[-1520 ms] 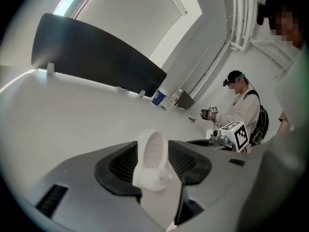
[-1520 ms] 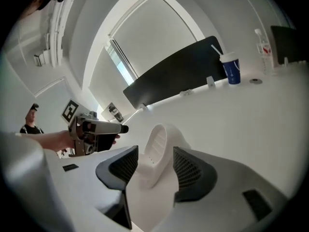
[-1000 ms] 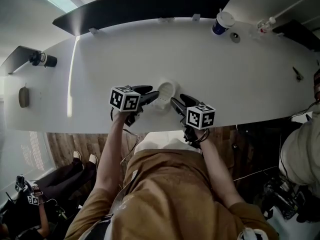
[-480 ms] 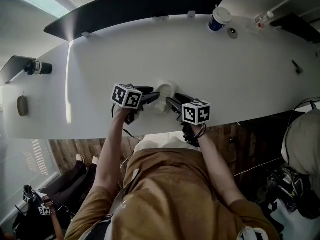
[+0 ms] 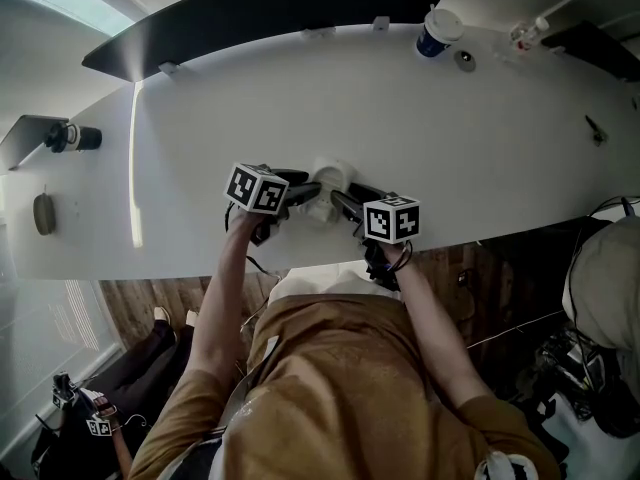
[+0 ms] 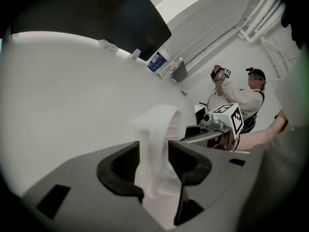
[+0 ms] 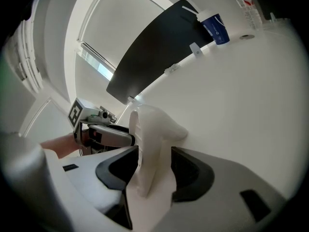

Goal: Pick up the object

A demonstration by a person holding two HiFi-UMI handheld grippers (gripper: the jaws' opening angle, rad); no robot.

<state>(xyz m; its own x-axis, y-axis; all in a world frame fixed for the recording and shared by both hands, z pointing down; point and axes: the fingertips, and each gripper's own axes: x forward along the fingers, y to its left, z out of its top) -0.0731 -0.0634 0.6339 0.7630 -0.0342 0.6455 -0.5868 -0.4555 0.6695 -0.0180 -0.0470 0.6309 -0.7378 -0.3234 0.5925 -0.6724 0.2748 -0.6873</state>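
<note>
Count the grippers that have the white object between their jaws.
2. The left gripper takes the white object from its left side, the right gripper from its right side. Each gripper view shows it between the jaws.

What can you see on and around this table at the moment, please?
table: one, white, spans the head view
panel: one, black, along the table's far edge
paper cup: one, blue and white, far right of the table
plastic bottle: one, clear, right of the cup
cylindrical device: one, black, table's left end
oval object: one, brown, left end, nearer
white plastic object: one, near edge, between both grippers
another person: one, light top, beyond the table
left gripper: one, black with marker cube, closed on the white plastic object
right gripper: one, the same, jaws either side of it, contact unclear
</note>
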